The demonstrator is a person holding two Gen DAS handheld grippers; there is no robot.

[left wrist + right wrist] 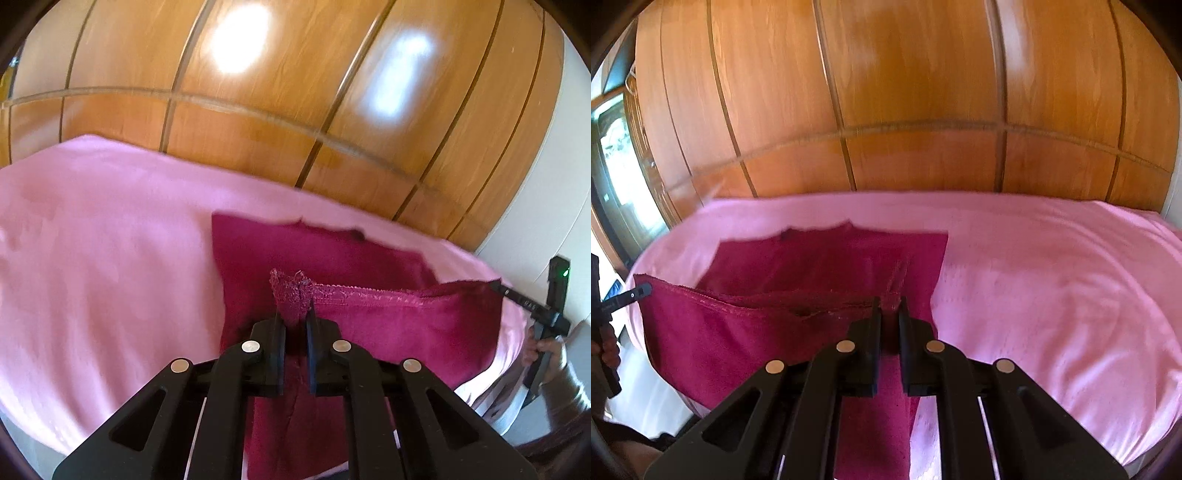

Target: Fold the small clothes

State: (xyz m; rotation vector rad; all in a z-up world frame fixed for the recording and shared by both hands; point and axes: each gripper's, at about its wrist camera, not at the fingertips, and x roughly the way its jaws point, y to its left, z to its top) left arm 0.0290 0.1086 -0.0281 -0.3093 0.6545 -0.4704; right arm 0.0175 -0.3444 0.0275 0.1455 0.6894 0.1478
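Note:
A dark magenta garment (332, 254) lies partly on a pink sheet (110, 240). Its near hemmed edge is lifted and stretched between both grippers. My left gripper (294, 317) is shut on one corner of that edge, the fabric bunched between the fingers. My right gripper (889, 306) is shut on the other corner. The garment (820, 258) shows in the right wrist view with its far part flat on the sheet (1052, 277). The right gripper also shows at the far right of the left wrist view (506, 290), and the left gripper at the far left of the right wrist view (642, 290).
A wooden panelled wardrobe (295, 92) stands close behind the bed and fills the background in both views (905, 92). A white wall (569, 184) is at the right. A doorway or window (617, 166) is at the left in the right wrist view.

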